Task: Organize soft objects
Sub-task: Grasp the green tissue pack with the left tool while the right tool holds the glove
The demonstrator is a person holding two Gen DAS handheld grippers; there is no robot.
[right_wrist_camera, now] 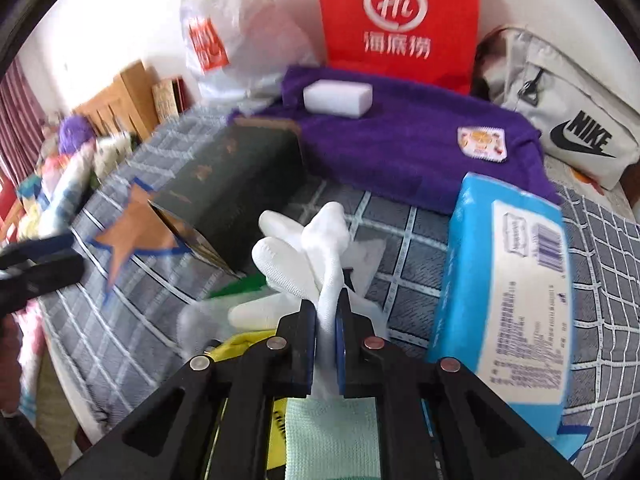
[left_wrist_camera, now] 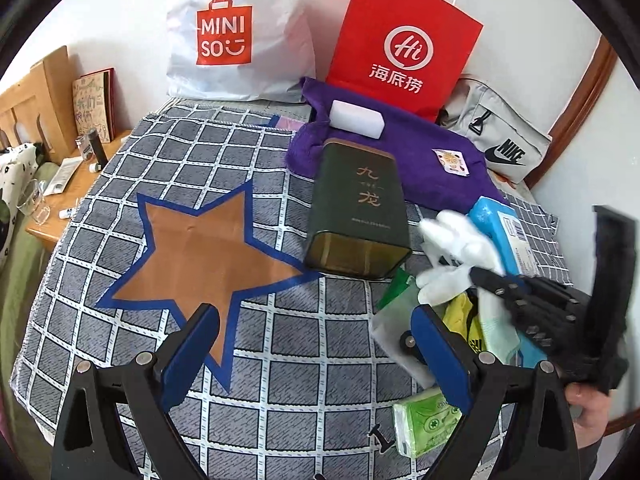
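Clamped between the blue pads of the right gripper (right_wrist_camera: 327, 312) is a white knitted glove (right_wrist_camera: 316, 248), its cuff pinched narrow while the stuffed-looking glove tips fan out ahead and above the fingers (right_wrist_camera: 304, 344), pointing toward the dark green tin (right_wrist_camera: 236, 192). It looks light, limp and compressible, so a pinch across a single fold of cloth, as here, should carry it, though the loose end will probably flop and may drag on whatever lies under it. Beneath sits a heap of other soft things on the checked cloth (left_wrist_camera: 304, 360) covering the tabletop: a mint cloth (right_wrist_camera: 332, 436), something yellow, and a blue tissue pack (right_wrist_camera: 516, 280) just to the right. Left gripper (left_wrist_camera: 316, 356) stands wide and empty over the cloth, a green tissue packet (left_wrist_camera: 428, 420) near its right finger
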